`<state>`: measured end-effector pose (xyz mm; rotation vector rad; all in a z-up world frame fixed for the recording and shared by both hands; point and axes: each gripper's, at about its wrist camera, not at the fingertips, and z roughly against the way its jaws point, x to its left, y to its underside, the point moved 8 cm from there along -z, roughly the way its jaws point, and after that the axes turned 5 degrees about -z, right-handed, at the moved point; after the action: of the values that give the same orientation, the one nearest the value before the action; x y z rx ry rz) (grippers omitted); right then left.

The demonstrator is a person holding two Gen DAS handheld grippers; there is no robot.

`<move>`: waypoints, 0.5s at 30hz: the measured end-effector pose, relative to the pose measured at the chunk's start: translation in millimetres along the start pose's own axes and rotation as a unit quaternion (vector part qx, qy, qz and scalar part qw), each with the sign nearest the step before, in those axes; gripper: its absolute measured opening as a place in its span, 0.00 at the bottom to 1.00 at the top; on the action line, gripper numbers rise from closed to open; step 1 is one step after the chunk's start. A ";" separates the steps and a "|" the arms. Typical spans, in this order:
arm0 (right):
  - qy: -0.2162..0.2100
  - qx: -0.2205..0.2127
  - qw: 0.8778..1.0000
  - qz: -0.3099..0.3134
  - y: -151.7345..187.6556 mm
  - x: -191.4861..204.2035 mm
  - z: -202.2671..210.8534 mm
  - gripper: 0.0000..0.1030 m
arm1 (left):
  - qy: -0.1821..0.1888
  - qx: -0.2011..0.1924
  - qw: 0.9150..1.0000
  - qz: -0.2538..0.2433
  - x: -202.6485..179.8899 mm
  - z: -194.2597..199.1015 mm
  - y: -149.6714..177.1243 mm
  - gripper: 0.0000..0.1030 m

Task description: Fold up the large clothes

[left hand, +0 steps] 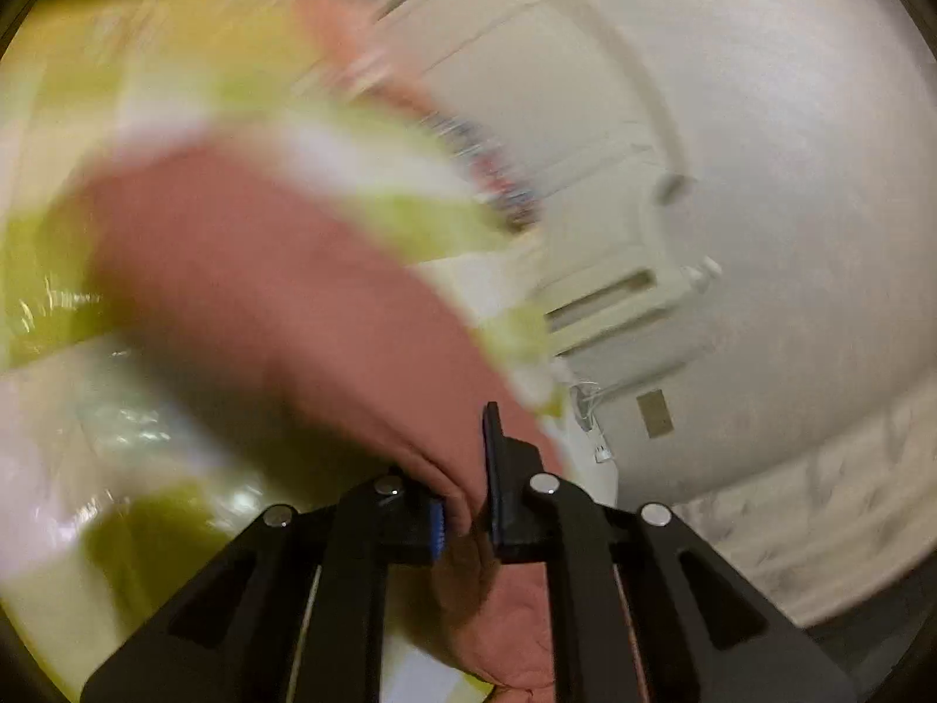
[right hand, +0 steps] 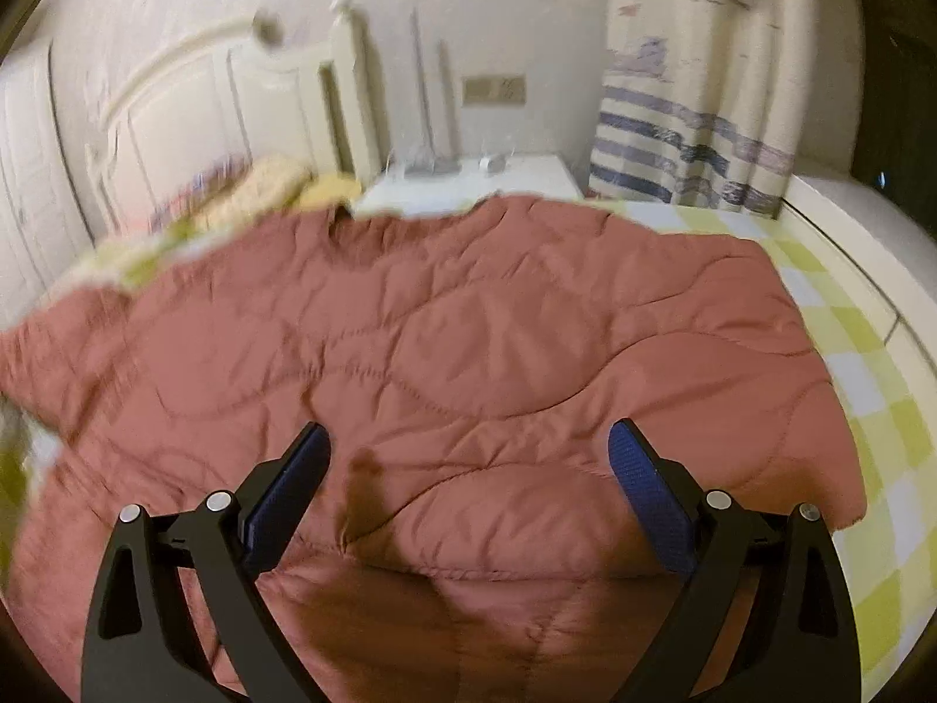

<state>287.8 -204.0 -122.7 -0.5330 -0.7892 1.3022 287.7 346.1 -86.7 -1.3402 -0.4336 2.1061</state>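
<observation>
Left gripper [left hand: 468, 527]: jaws closed on a fold of the quilt [right hand: 445, 363], the rust-coloured cloth pinched between the blue pad and the black finger. The left view is heavily smeared, so the depth of the bite cannot be judged.

Right gripper [right hand: 468, 498]: jaws spread wide, holding nothing, poised over the near part of the quilt. Whether the fingertips touch the cloth cannot be told.

Location of the work: the quilt lies spread over most of the bed [right hand: 867, 410], its right edge short of the mattress side, leaving checked green-and-white sheet bare on the right. The far-left portion looks raised or rumpled.

Risks, as judged:
- Slip. The fabric looks smooth and padded; a shallow pinch at the left could let go under the quilt's weight during a lift.
- Uneven fold. With one corner held and the right side free, the cloth may drag or twist, not fold square.
- Wrong layer. If the right gripper closes mid-panel, not on an edge, it may gather a bunch of padding and crease the piece.
- Snagging. A wide sweep toward the far end could catch the pillows [right hand: 257, 187] or brush items on the nightstand [right hand: 527, 176].

Count: one quilt, two grippers, one bed, one headboard [right hand: 193, 111], one nightstand, one striped curtain [right hand: 691, 158]. Pillows at the far left are too blurred to count.
</observation>
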 end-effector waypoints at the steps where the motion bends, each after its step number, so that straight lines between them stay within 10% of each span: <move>1: -0.007 -0.014 1.000 -0.015 -3.3 -4.1 5.2 0.89 | 0.011 -0.013 0.999 -0.041 -33.7 10.7 6.4 0.09; 4: -0.051 -0.098 0.989 -0.095 -18.7 -28.8 36.9 0.89 | 0.057 -0.019 0.987 -0.150 -125.5 26.9 39.3 0.09; 7: -0.091 -0.178 0.965 -0.170 -28.4 -55.4 69.7 0.89 | 0.102 -0.016 0.952 -0.287 -228.1 37.6 111.1 0.11; 9: -0.103 -0.219 0.945 -0.217 -30.4 -76.5 87.5 0.89 | 0.120 0.002 0.922 -0.369 -279.6 32.4 178.3 0.18; 13: -0.112 -0.246 0.920 -0.282 -24.1 -109.5 98.2 0.90 | 0.131 0.092 0.854 -0.496 -314.6 -5.4 323.8 0.84; 15: -0.112 -0.233 0.916 -0.307 -21.9 -121.0 93.0 0.90 | 0.102 0.139 0.819 -0.547 -300.1 -31.3 382.2 0.84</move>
<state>221.9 -334.2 -72.8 -0.4551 -1.3499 0.5881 290.8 -140.5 -103.9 -0.7892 -0.5841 0.9932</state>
